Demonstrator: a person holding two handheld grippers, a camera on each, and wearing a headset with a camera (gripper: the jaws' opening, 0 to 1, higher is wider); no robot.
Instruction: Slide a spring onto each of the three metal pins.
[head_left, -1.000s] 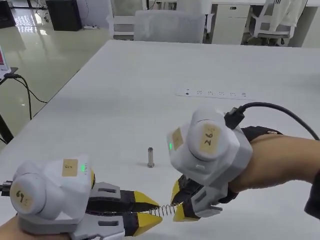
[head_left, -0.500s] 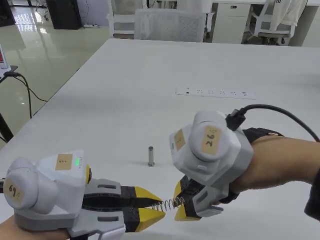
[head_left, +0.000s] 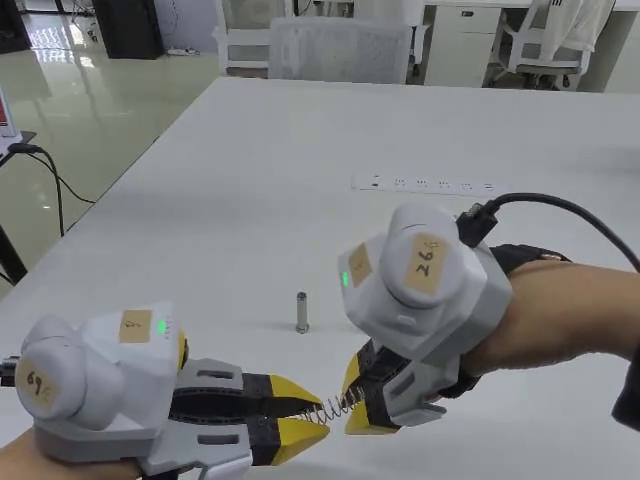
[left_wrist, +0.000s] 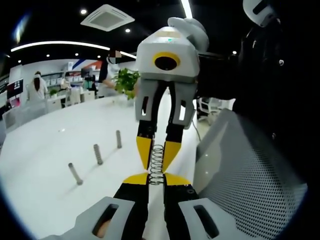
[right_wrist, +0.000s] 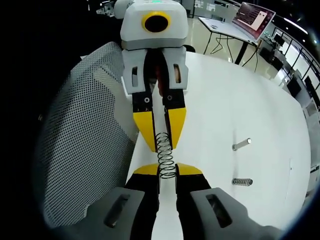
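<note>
Spring (head_left: 334, 404) clamped between left gripper (head_left: 307, 417) "69", right gripper (head_left: 357, 402) "26".

Bright, even ceiling light; fisheye-warped gripper views.

Workbench (head_left: 250, 180), white, is carrying a white power strip (head_left: 430, 186), which is lying flat toward the far right of the top. A mesh-backed chair (head_left: 340, 50) is standing at the far edge, with a white cabinet (head_left: 460, 45) and an office chair (head_left: 545, 40) standing beyond. A black cable (head_left: 58, 200) is trailing over the glossy floor (head_left: 90, 100) at left. In the left gripper view a potted plant (left_wrist: 125, 80) is standing under a ceiling vent (left_wrist: 106, 17). In the right gripper view a monitor (right_wrist: 255, 16) is glowing on another desk
</note>
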